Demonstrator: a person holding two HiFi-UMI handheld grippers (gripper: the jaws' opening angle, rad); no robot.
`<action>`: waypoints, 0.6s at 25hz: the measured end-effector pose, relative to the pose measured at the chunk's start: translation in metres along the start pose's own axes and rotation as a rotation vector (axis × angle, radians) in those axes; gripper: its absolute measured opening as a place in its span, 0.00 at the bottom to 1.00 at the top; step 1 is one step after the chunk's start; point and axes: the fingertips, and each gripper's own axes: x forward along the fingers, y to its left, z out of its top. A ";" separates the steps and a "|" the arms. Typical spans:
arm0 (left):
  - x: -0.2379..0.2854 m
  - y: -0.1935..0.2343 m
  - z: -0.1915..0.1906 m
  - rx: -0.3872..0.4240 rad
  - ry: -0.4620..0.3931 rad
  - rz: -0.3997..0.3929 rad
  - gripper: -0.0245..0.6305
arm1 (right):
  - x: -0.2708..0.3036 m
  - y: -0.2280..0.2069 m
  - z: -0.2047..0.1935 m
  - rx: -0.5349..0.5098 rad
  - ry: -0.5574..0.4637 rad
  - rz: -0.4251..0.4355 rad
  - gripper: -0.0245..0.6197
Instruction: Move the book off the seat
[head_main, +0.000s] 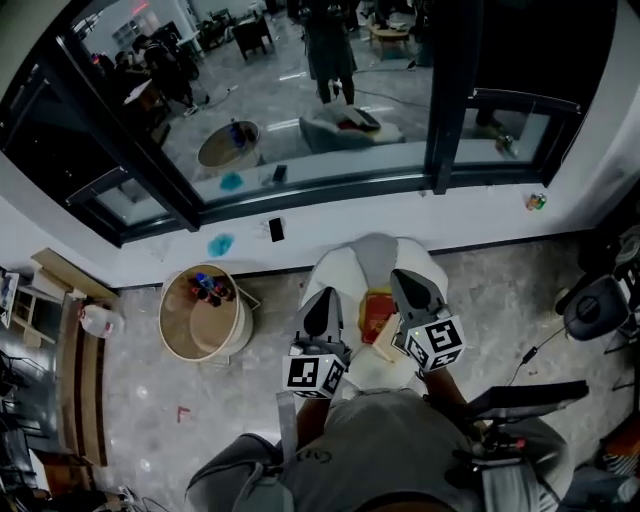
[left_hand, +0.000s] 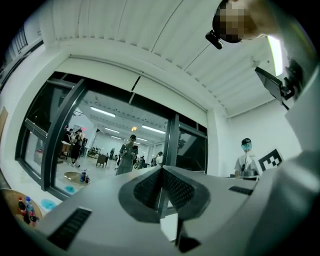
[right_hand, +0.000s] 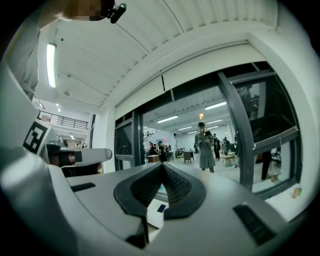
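Note:
In the head view a red and orange book (head_main: 376, 311) lies on a white cushioned seat (head_main: 345, 268) below the window. My left gripper (head_main: 324, 298) is held above the seat just left of the book, and my right gripper (head_main: 407, 279) is above it just to the right. Both are shut and hold nothing. In the left gripper view the left gripper (left_hand: 161, 171) points level at the window, its jaws pressed together. The right gripper (right_hand: 162, 168) in its own view looks the same way, also shut. Neither gripper view shows the book.
A round wooden side table (head_main: 178, 322) with small bottles (head_main: 208, 290) stands left of the seat. A dark phone (head_main: 276, 229) and a blue object (head_main: 220, 244) lie on the white window ledge. A low wooden shelf (head_main: 82, 385) stands at far left, black equipment (head_main: 598, 306) at right.

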 end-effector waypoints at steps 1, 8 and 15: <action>0.001 0.002 0.003 -0.006 -0.006 -0.003 0.06 | -0.001 0.004 0.001 -0.015 0.001 -0.002 0.06; 0.010 0.006 -0.005 -0.025 -0.014 -0.010 0.06 | -0.005 0.003 -0.005 -0.073 0.018 -0.024 0.06; 0.009 0.023 -0.012 -0.028 0.001 0.009 0.06 | 0.003 0.002 -0.004 -0.082 0.020 -0.036 0.06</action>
